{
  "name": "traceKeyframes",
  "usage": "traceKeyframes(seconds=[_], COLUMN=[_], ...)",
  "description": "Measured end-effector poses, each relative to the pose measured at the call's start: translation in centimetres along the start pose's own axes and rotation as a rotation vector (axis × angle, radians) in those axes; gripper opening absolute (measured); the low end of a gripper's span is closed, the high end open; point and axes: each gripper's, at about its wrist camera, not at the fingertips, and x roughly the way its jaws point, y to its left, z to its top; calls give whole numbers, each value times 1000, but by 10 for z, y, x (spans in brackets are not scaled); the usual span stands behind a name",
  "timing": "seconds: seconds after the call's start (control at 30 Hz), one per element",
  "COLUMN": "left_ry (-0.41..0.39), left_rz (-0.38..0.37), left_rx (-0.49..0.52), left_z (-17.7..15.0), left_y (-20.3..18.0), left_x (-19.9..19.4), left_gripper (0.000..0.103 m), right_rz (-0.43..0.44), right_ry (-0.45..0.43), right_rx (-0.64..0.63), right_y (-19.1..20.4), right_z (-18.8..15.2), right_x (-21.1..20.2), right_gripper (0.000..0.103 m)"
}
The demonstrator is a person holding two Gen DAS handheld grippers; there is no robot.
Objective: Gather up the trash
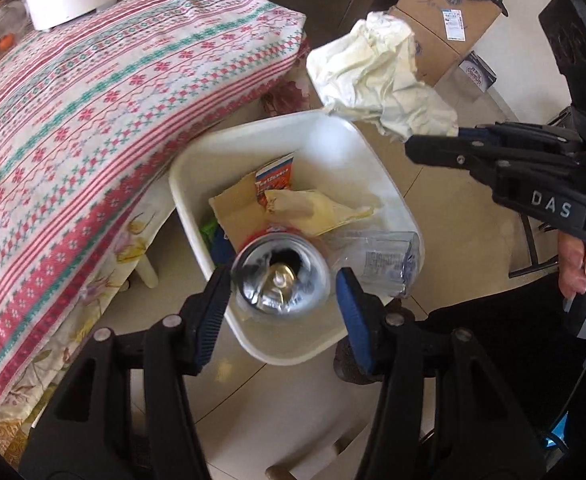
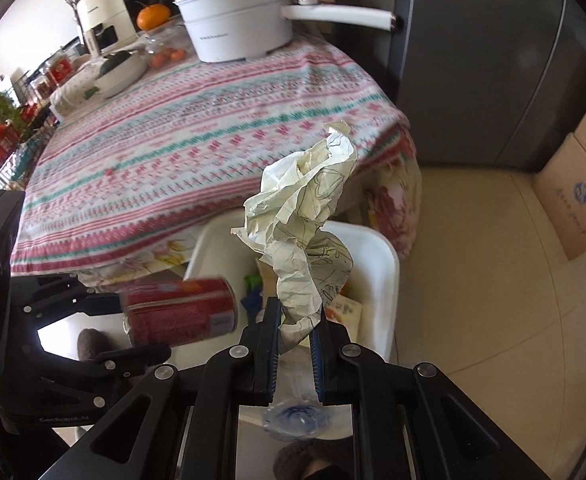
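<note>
Crumpled paper (image 2: 305, 236), light and soft, is pinched at its tail by the right tongs (image 2: 296, 326). Centre-frame, the left tongs (image 1: 283, 280) stand spread around the red can (image 2: 181, 310) above the white bin (image 1: 197, 200); I'd squeeze its thin wall gently.

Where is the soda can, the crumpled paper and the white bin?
soda can (image 2: 181, 308), right wrist view, on its red side.
crumpled paper (image 1: 377, 76), left wrist view, on its creased middle.
white bin (image 1: 333, 136), left wrist view, on its bare inner wall.

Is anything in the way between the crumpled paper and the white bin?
Nothing visible. The crumpled paper, pinched in the right tongs, hangs above the open white bin; the can sits off to the side.
</note>
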Motion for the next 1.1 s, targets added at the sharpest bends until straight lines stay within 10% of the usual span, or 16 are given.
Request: traceKeyframes(seconds=[0.5,0.63,1.1], left_ry=[-67,-83,-317], left_rz=[94,158,439], left_rx=[-60,-85,-280], left_z=[-3,-6,-39], left_y=[22,25,25], left_x=[-23,-31,-133], left_gripper=[83,95,102], right_rz=[-2,5,-6], right_ry=[106,121,-231], right_rx=[31,79,-45], right_y=[-12,-13,41], right_z=[-9,-7,-1], right_x=[17,20,-84], right_gripper=[17,60,94])
